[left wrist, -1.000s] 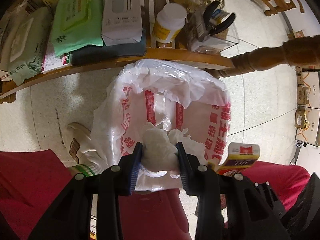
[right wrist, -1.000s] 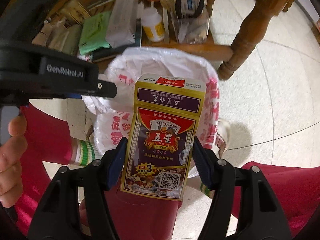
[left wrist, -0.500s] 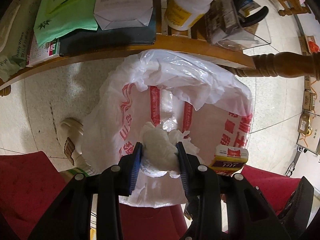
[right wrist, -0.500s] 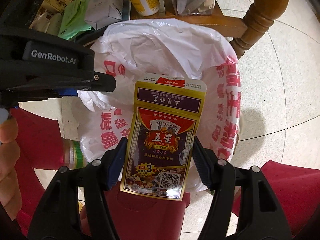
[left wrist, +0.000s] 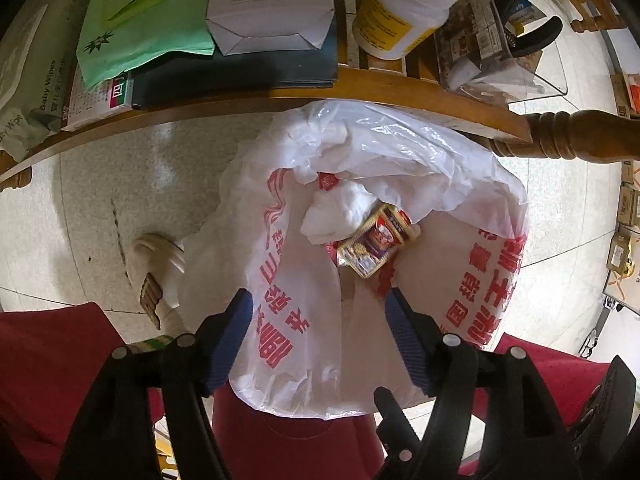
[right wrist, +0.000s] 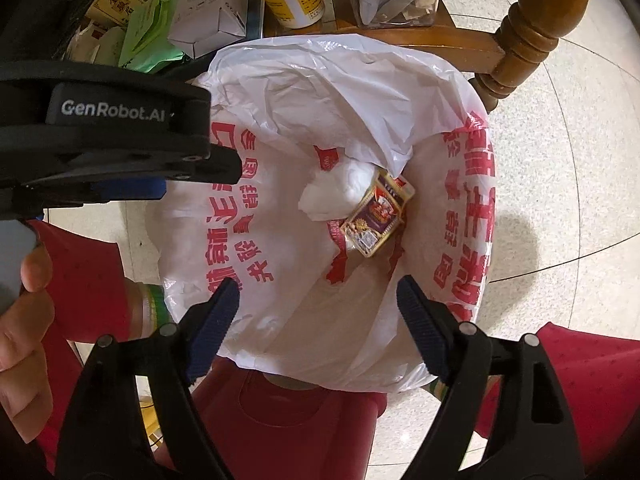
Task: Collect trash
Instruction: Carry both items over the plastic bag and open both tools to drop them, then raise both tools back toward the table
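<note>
A red bin lined with a white plastic bag (left wrist: pixel 400 168) with red print stands on the floor below both grippers; it also shows in the right wrist view (right wrist: pixel 340 92). Inside lie a crumpled white tissue (left wrist: pixel 340 216) (right wrist: pixel 336 196) and a yellow-purple playing-card box (left wrist: pixel 374 242) (right wrist: pixel 378 218), side by side. My left gripper (left wrist: pixel 320 312) is open and empty above the bag's near rim. My right gripper (right wrist: pixel 316 300) is open and empty above the bag; the left gripper's body (right wrist: pixel 120 136) shows at its left.
A wooden table edge (left wrist: pixel 280 98) runs just beyond the bin, carrying wipe packs (left wrist: pixel 144 12), a white box (left wrist: pixel 272 4), a pill bottle (left wrist: pixel 404 12) and a clear container (left wrist: pixel 496 52). A table leg (right wrist: pixel 520 28) stands at the right. A slippered foot (left wrist: pixel 156 272) is left of the bin.
Both grippers opened. The tissue dropped from the left gripper and the card box from the right; both now lie in the bag.
</note>
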A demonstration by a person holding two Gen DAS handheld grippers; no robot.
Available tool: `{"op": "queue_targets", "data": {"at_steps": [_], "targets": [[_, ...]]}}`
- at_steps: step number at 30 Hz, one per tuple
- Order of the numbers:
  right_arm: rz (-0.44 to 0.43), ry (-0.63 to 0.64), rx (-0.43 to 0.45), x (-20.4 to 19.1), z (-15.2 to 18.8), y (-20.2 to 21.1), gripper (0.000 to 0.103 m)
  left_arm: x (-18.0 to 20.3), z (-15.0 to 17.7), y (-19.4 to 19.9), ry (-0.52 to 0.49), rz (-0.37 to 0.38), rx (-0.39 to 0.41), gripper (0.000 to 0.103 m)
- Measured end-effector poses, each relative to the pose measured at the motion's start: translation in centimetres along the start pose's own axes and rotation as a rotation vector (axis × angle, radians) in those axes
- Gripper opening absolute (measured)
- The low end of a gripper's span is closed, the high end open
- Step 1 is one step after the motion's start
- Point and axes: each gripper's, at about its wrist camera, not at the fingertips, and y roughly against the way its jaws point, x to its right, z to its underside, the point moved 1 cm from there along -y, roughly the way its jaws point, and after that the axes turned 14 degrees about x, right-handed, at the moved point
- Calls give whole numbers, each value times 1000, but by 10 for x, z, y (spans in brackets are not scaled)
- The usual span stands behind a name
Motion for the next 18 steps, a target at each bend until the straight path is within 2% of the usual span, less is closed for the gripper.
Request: {"op": "queue_targets", "data": {"at_steps": [6,11,18], "targets": [[-4,4,16,-1,-1,6,79,3,2,9,-26,-17,25,72],[-12,10,45,-3,-3,21,79,3,8,32,-81,-56,82,76],[-1,-16,188,-1,-3,86,79,1,33,89,-218,-107,195,85]]}}
